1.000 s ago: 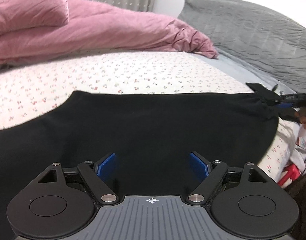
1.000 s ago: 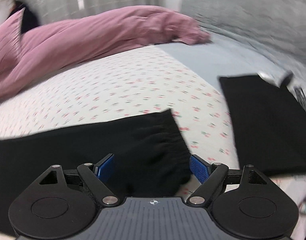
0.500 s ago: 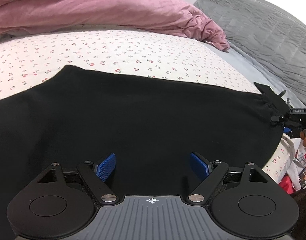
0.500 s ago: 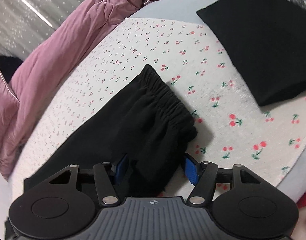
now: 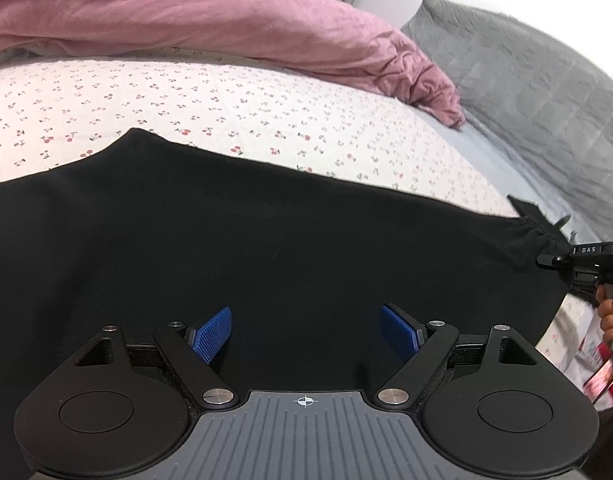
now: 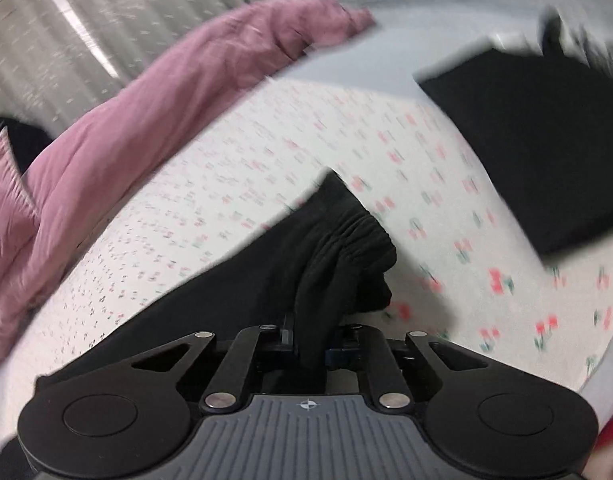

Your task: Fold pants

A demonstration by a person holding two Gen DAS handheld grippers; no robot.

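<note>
Black pants [image 5: 266, 248] lie spread across the cherry-print bed sheet [image 5: 226, 104]. My left gripper [image 5: 305, 334] is open just above the middle of the pants, its blue pads apart with black cloth beneath them. My right gripper [image 6: 311, 346] is shut on the gathered elastic waistband [image 6: 346, 248] of the pants, bunching the cloth. The right gripper also shows in the left wrist view [image 5: 586, 258] at the pants' right end.
A pink duvet [image 5: 226, 20] and pillow lie at the back of the bed. A grey quilted blanket [image 5: 526, 80] is at the right. A folded black garment [image 6: 546, 140] lies on the sheet to the right of the waistband.
My right gripper has closed on the waistband, which was between open fingers before. My left gripper has moved lower and closer over the pants and stays open.
</note>
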